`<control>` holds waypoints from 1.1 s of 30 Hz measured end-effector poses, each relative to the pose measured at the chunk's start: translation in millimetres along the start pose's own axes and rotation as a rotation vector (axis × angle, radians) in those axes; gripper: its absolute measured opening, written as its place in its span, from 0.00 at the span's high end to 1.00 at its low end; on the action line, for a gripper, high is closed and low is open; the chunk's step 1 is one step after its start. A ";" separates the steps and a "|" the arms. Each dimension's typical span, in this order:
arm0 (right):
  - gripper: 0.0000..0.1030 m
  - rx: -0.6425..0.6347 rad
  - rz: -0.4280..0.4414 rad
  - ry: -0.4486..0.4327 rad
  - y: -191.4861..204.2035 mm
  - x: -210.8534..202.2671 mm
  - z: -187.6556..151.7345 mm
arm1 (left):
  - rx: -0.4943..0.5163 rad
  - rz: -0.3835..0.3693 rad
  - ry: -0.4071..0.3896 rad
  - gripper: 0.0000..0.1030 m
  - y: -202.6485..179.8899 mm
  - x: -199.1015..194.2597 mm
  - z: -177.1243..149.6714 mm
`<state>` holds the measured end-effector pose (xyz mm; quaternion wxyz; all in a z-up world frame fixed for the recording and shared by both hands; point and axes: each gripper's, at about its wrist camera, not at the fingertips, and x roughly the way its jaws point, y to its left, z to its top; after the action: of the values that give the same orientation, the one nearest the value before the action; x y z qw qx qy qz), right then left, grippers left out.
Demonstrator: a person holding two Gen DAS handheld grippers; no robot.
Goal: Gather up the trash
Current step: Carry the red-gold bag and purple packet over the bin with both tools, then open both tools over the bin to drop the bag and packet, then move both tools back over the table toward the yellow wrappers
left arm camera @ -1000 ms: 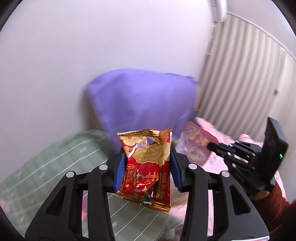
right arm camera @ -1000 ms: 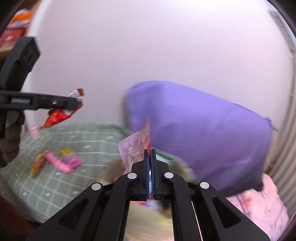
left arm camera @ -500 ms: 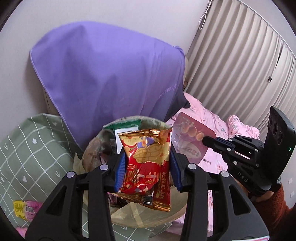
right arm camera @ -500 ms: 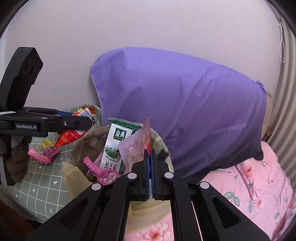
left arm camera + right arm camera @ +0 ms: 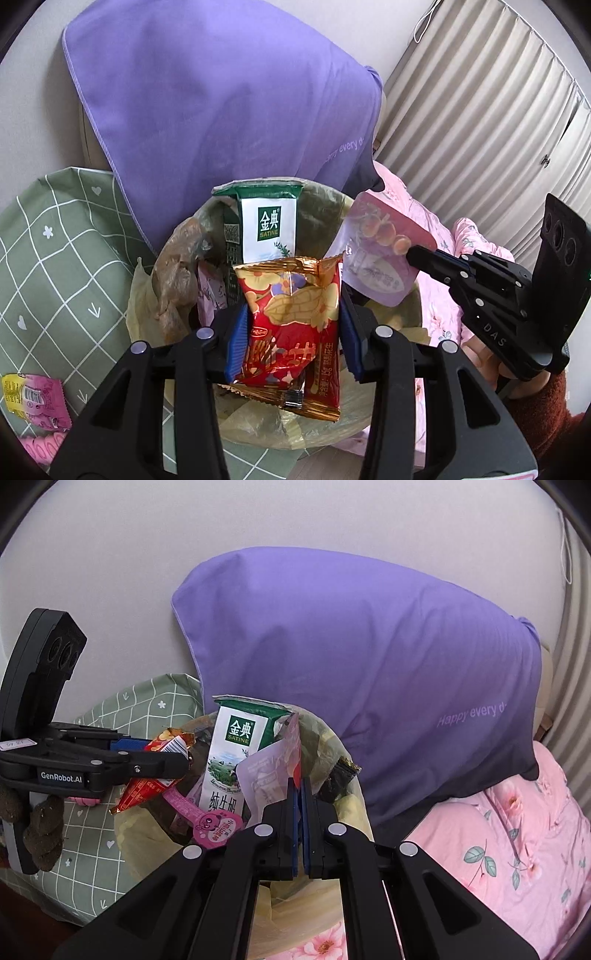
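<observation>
I have the red peanut snack packet (image 5: pixel 291 332) clamped between the pads of my left claw (image 5: pixel 291 336), and over the last second it has come from open air above the bed down to just over the mouth of the lined trash bin (image 5: pixel 144 295), in front of the milk carton (image 5: pixel 267 229) standing in the bin. My right claw (image 5: pixel 298 805) is pinched shut on the flat pink pouch (image 5: pixel 271 771), which has likewise come in over the bin's rim on the side nearer the purple pillow (image 5: pixel 369 657). So I judge both pieces ready to drop. Beyond the bin, more wrappers (image 5: pixel 33 402) lie on the green checked cloth (image 5: pixel 55 266), not yet collected.
</observation>
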<state>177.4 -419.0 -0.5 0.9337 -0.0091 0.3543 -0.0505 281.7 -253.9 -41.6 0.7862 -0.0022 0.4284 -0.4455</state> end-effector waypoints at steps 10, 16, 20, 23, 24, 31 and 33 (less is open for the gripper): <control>0.96 0.072 -0.012 -0.006 -4.7 -4.9 -6.8 | -0.059 -0.024 -0.015 0.57 6.3 10.0 2.1; 0.95 0.092 -0.028 -0.021 -4.2 -6.4 -9.0 | -0.105 -0.045 -0.038 0.44 14.6 -6.2 -0.7; 0.94 0.074 -0.034 -0.024 0.5 -9.2 -11.3 | -0.113 -0.017 -0.073 0.37 16.8 -25.7 -2.3; 0.94 0.073 -0.034 -0.025 3.6 -10.3 -11.7 | -0.129 0.004 -0.108 0.36 22.5 -43.1 -6.7; 0.94 0.073 -0.034 -0.026 4.8 -11.0 -11.5 | -0.137 0.011 -0.116 0.36 25.1 -47.9 -8.6; 0.54 0.037 -0.003 -0.077 17.4 -20.0 -4.1 | -0.209 0.113 -0.183 0.36 59.9 -99.2 -44.1; 0.45 0.042 0.021 -0.097 20.3 -23.3 -0.8 | -0.236 0.145 -0.192 0.36 71.8 -111.9 -56.6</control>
<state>161.3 -396.4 13.2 0.9502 0.0120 0.3077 -0.0475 267.2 -110.5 -29.9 0.8479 -0.1061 0.3996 -0.3320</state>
